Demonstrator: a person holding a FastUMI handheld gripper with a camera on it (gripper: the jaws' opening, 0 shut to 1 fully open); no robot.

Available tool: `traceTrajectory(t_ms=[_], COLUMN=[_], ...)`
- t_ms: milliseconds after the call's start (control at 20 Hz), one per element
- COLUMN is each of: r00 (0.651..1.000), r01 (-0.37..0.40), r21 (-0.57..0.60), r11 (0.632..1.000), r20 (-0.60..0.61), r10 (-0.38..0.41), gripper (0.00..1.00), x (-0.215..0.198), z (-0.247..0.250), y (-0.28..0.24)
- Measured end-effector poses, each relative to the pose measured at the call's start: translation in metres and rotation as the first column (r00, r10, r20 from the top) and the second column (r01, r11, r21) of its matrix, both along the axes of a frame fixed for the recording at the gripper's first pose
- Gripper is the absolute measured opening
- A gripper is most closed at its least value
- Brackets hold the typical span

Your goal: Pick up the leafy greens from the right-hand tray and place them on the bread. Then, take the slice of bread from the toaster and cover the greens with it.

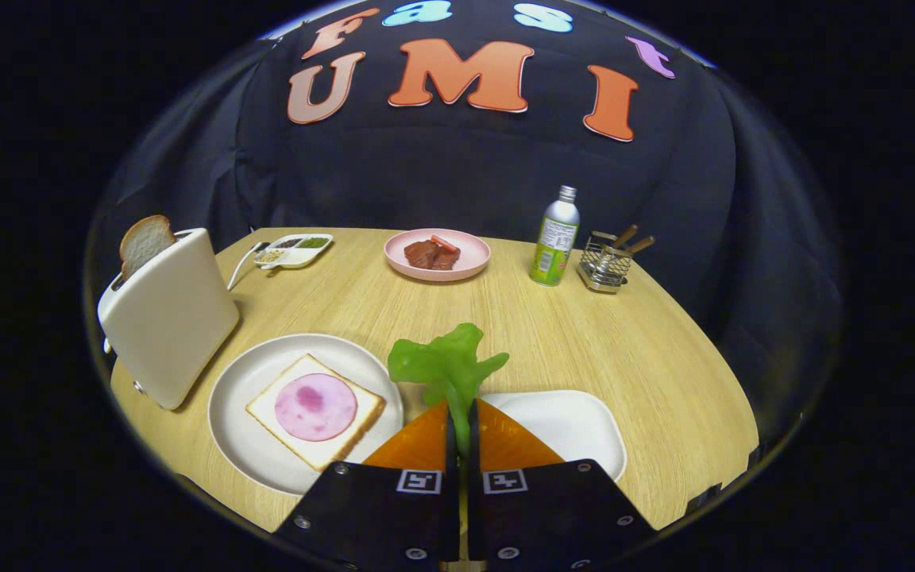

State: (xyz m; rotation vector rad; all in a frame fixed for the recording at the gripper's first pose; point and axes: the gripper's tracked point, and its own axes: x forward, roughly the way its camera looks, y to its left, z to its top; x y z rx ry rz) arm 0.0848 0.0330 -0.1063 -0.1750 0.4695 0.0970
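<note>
My gripper (461, 417) is shut on the stem of the leafy greens (445, 363), which stick up just ahead of the fingers, lifted above the white right-hand tray (577, 425). To the left of the fingers lies a round white plate (251, 389) with a slice of bread (314, 409) topped by a pink round of ham (316, 407). Further left stands a white toaster (167, 314) with a slice of bread (145, 241) poking out of its slot.
At the back of the wooden table (624, 342) are a pink plate with meat pieces (437, 254), a small divided dish of seasonings (295, 249) with a spoon, a green and silver bottle (554, 238) and a wire basket (607, 264) holding utensils.
</note>
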Motion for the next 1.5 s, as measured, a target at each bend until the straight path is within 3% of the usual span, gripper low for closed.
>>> traceTrajectory(t_ms=[600,1350,1500], r00=[0.989,0.982,0.983], r01=[-0.147,-0.181,-0.175], r21=[-0.009,-0.031,-0.056], r11=[0.989,0.983,0.983], r20=[-0.022,-0.057,-0.060], r10=[0.147,0.179,0.172], gripper=[0.05,0.05,0.12], x=[-0.012,-0.005,-0.003], z=[-0.008,-0.035,-0.042], y=[0.072,0.115,0.119])
